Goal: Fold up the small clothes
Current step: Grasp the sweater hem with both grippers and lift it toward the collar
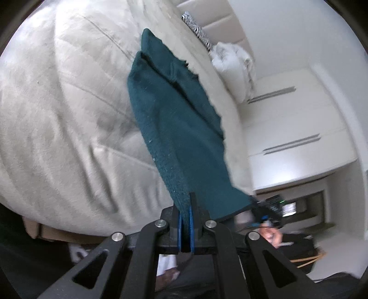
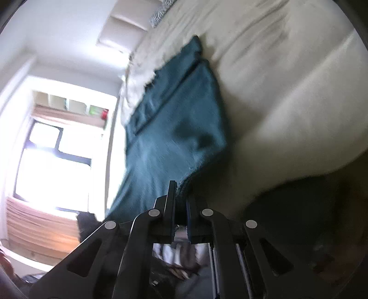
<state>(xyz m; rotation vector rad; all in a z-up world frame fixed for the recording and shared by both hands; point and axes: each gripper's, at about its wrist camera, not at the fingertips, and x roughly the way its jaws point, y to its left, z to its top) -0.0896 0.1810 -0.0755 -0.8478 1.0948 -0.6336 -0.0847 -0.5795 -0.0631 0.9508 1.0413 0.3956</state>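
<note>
Across my left wrist view, the cream bed cover (image 1: 57, 110) fills everything from nine to twelve o'clock, and my left gripper (image 1: 185, 211) at six o'clock is pressed together on an edge of the teal garment (image 1: 174, 119), which stretches up toward twelve o'clock, draped over the bed. At one o'clock a zebra-print pillow (image 1: 197, 30) lies against the padded headboard (image 1: 214, 20), with a crumpled white bundle (image 1: 234, 59) just beside it; at three o'clock stands a white drawer unit (image 1: 294, 128). My right gripper (image 1: 264, 207) shows at five o'clock, pinching the cloth's other corner, though blurred and partly hidden by it. Through the right wrist view, a bright window (image 2: 53, 161) at nine o'clock is washed out, with a shelf (image 2: 73, 108) above it. At six o'clock my right gripper (image 2: 180, 200) is clamped on the teal garment (image 2: 174, 128), which blocks the bed's left edge; the bed cover (image 2: 287, 80) at two o'clock is smeared by motion, and the dark area at four o'clock is unreadable.
</note>
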